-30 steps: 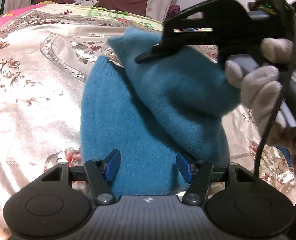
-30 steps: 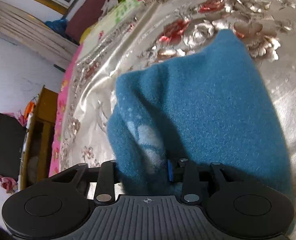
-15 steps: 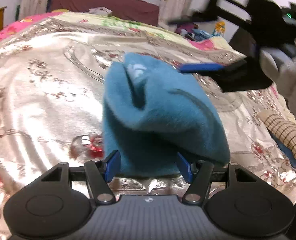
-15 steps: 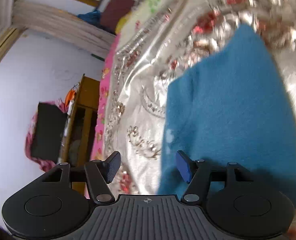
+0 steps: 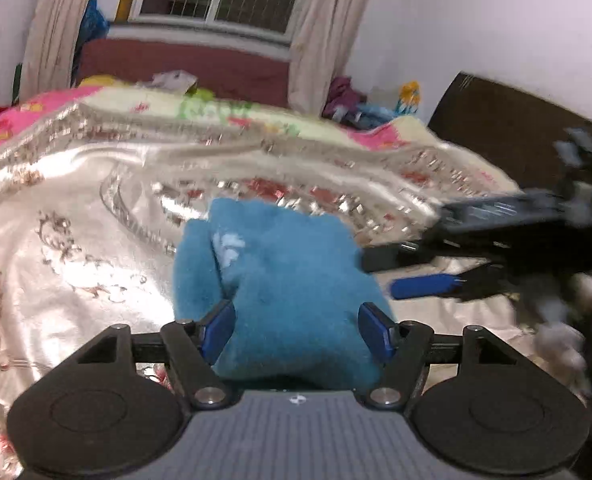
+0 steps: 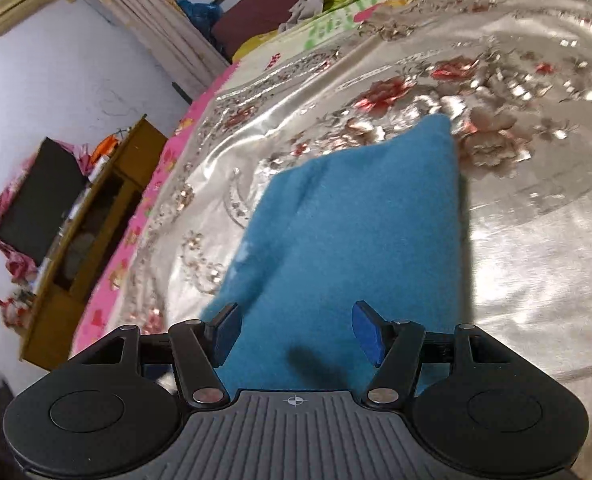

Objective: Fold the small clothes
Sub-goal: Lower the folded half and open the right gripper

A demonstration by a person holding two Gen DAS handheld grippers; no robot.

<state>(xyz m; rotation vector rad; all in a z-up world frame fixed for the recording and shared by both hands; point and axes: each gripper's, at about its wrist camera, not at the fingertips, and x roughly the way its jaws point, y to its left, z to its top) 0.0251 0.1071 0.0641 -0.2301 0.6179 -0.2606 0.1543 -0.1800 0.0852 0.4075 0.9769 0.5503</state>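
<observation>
A small fuzzy blue garment (image 5: pixel 287 280) lies folded over on the shiny floral bedspread (image 5: pixel 75 240); it also shows in the right wrist view (image 6: pixel 356 248). My left gripper (image 5: pixel 298 330) is open, its blue pads on either side of the garment's near edge, holding nothing. My right gripper (image 6: pixel 296 330) is open just above the garment and empty. In the left wrist view the right gripper (image 5: pixel 408 272) shows blurred at the garment's right side, jaws apart.
A dark headboard (image 5: pixel 516 136) stands at the right. A pile of clothes (image 5: pixel 360 108) sits at the bed's far corner by the window. A wooden cabinet (image 6: pixel 95 216) with a dark screen stands beside the bed.
My right gripper let go of the garment's flap and drew back to the right and down. The flap dropped onto the garment. My left gripper tilted up and stayed open.
</observation>
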